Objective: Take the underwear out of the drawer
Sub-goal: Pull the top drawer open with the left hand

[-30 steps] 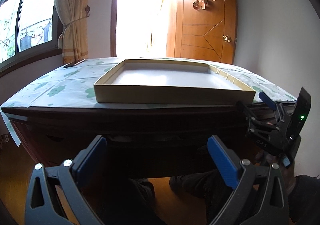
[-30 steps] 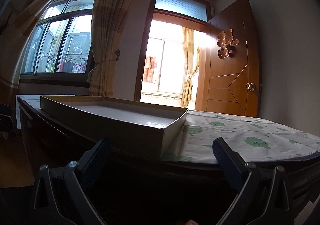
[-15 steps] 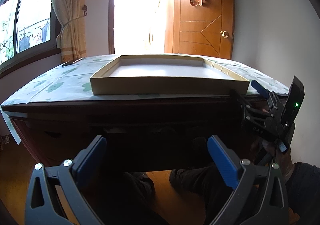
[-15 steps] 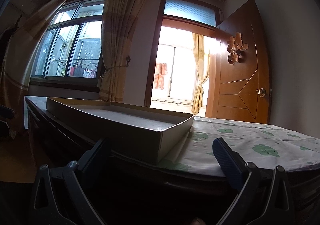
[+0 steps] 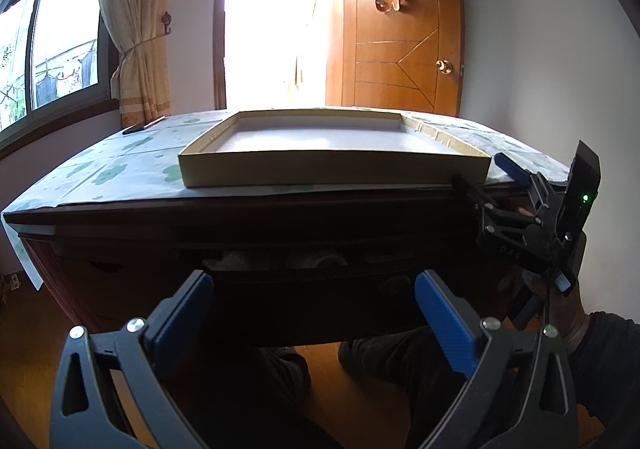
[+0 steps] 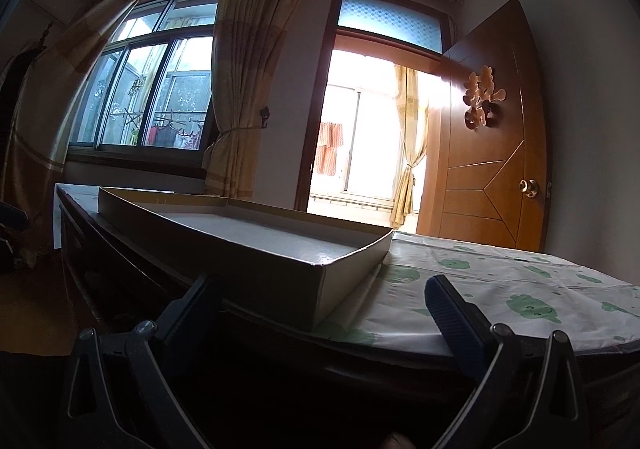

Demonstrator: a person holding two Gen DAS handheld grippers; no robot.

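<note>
Left gripper (image 5: 312,313) hangs low before the dark wooden desk (image 5: 120,221), blue-padded fingers spread wide, nothing between them. Just past its tips, the desk's drawer (image 5: 280,273) stands slightly open, and pale crumpled fabric (image 5: 236,261) shows in the gap, possibly the underwear, too dim to be sure. Up top, a shallow tan cardboard tray (image 5: 332,169) sits on the green-printed cloth (image 5: 120,165). Far right, the right gripper (image 5: 486,181) is spread wide at the desk's edge, holding nothing.
</note>
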